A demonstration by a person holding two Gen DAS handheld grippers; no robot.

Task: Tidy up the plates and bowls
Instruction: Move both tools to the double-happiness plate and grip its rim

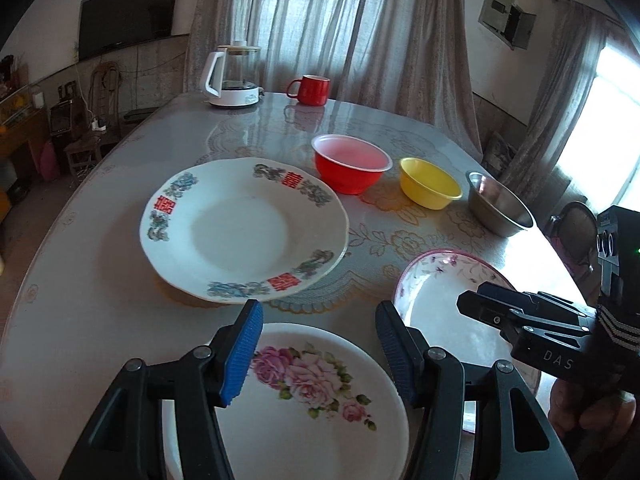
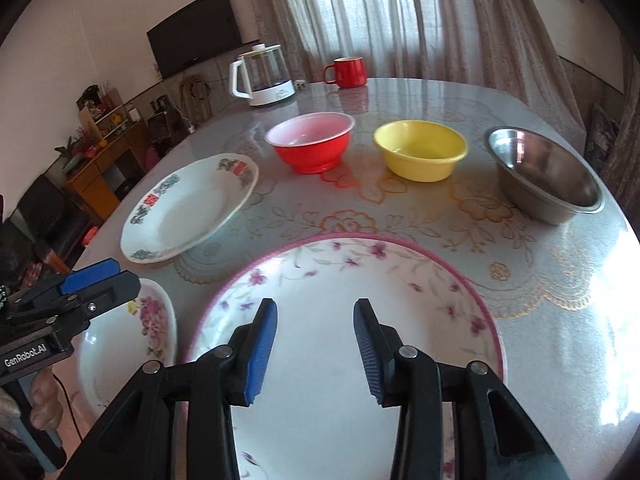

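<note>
Though both sets of tongs hung spread and empty, the left tongs (image 1: 318,346) over the rose plate (image 1: 312,412) and the right tongs (image 2: 316,350) over the pink-rimmed plate (image 2: 400,280) on the tabletop (image 2: 560,300), those glazed plates looked stiff, slippery and breakable, best pinched at the rim.

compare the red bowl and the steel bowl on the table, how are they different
The red bowl is coloured, seemingly plastic, with a pale pinkish inside and a white rim; the steel bowl is bare shiny metal inside and out. The red bowl sits at the left end of the row of bowls, the steel bowl at the right end, with the yellow bowl between them. The steel bowl looks wider and shallower. Both stand upright and empty on the table.
</note>
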